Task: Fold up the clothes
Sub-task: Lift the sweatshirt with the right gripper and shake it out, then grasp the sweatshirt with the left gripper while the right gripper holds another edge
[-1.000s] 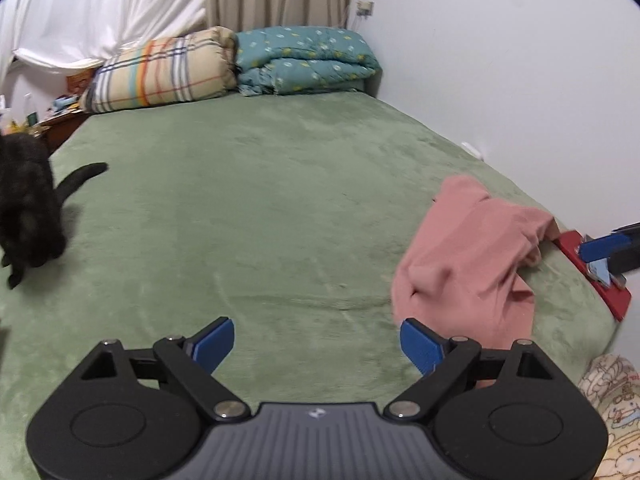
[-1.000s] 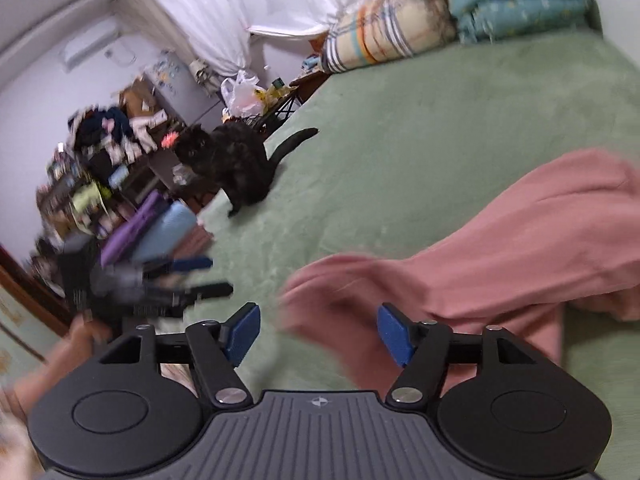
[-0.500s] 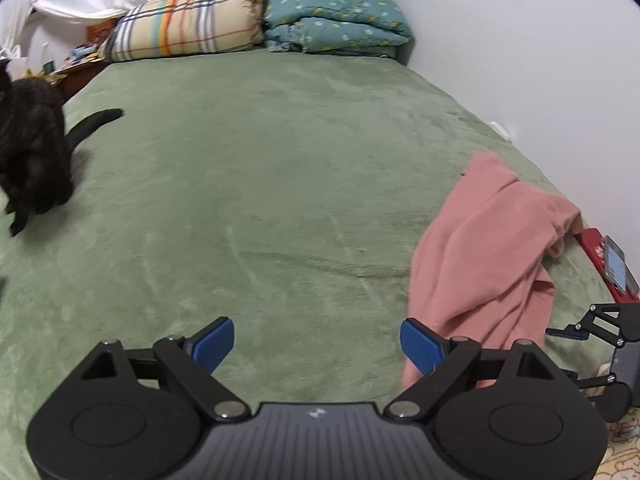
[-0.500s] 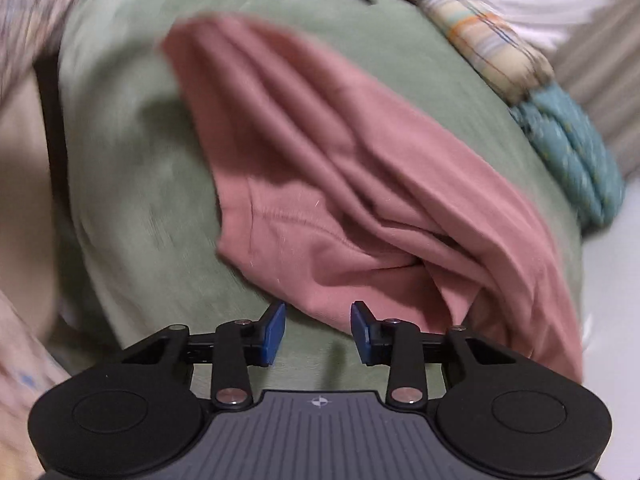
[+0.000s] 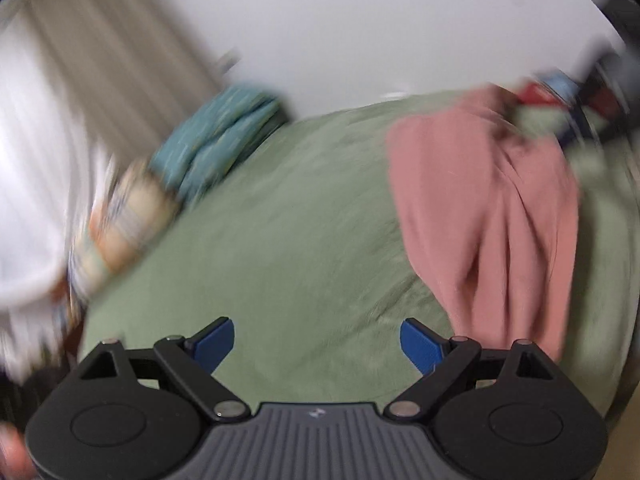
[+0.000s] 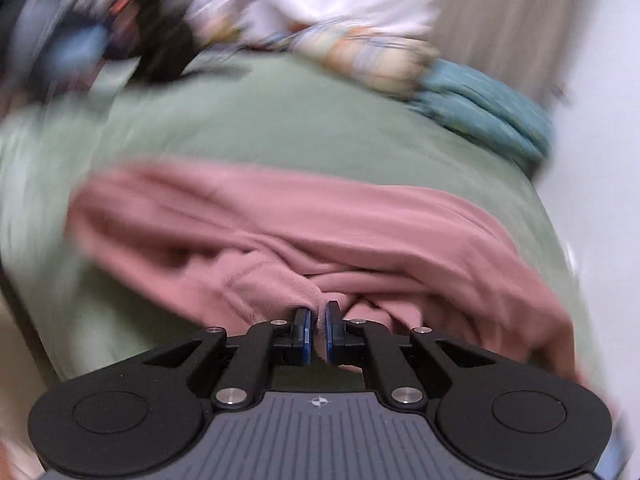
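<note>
Your right tongs (image 6: 316, 334) just closing, pinching a fold of the pink shirt (image 6: 360, 232) low in the frame, your left tongs (image 5: 318, 342) spread wide over the green bed (image 5: 288, 216), holding nothing, tipped sideways.

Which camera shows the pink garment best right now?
The right wrist view: the pink garment fills the middle, its folds close up, an edge pinched in the right gripper. The left wrist view shows it blurred, off to the right.

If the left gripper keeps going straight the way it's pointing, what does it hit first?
Most likely the green blanket. The left gripper stands open over bare blanket with nothing between its fingers; the pink garment lies off to the right of that line. The frame is blurred, so depth is uncertain.
</note>
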The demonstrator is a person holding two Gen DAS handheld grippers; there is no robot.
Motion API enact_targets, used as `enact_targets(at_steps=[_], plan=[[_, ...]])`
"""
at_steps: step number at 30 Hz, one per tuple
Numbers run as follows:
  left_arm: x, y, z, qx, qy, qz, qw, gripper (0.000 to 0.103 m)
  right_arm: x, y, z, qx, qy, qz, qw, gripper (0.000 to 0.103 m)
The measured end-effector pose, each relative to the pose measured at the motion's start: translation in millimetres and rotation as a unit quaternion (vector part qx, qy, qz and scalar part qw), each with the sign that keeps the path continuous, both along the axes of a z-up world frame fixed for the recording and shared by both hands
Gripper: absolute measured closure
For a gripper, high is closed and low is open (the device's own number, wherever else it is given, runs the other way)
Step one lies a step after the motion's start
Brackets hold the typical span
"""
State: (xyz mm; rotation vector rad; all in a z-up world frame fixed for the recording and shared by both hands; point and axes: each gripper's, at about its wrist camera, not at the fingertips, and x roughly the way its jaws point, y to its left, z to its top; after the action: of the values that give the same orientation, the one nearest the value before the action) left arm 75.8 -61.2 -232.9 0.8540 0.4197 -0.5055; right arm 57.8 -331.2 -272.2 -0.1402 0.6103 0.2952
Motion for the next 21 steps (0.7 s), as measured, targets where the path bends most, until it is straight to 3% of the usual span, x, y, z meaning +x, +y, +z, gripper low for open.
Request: enact_targets(at_steps=[4, 5, 7, 10, 12, 15, 16, 21], plan=[[-6.2, -34.8, -12.7, 0.031, -0.018, -0.073, 0.9967, 0.013, -15.7, -66.7, 23.6, 0.124, -0.026, -0.114, 0.985, 0.099], [-8.2, -44.0, -16.0, 0.037, -0.023, -0.090, 0.9950, 0.013, -16.6, -71.6, 23.8, 0.131, -0.028, -0.120, 0.984, 0.099], [-16.5, -61.7, -26.1, 0.050, -0.036, -0.127, 0.9900, 0.013, -24.8, -104.9, 30.4, 0.186, -0.038, -0.171, 0.967, 0.101], [-30.4, -87.6, -43.2, 0.069, -0.056, -0.183, 0.9792, 0.013, -29.8, -122.2, 38.9, 0.229, -0.056, -0.194, 0.952, 0.103], [-40.6, -103.8, -56.5, 0.079, -0.069, -0.219, 0.9701, 0.013, -29.8, -125.8, 58.2, 0.214, -0.085, -0.192, 0.954, 0.103], [-49.4, -125.5, -82.8, 0.110, -0.085, -0.276, 0.9510, 0.013, -20.8, -122.5, 69.7, 0.149, -0.071, -0.174, 0.971, 0.103], [-49.5, -128.2, -91.9, 0.129, -0.095, -0.294, 0.9421, 0.013, -17.4, -122.3, 69.4, 0.148, -0.065, -0.169, 0.972, 0.103], [-45.1, -136.6, -133.8, 0.233, -0.152, -0.389, 0.8781, 0.013, -24.8, -126.5, 59.6, 0.164, -0.037, -0.165, 0.972, 0.099]])
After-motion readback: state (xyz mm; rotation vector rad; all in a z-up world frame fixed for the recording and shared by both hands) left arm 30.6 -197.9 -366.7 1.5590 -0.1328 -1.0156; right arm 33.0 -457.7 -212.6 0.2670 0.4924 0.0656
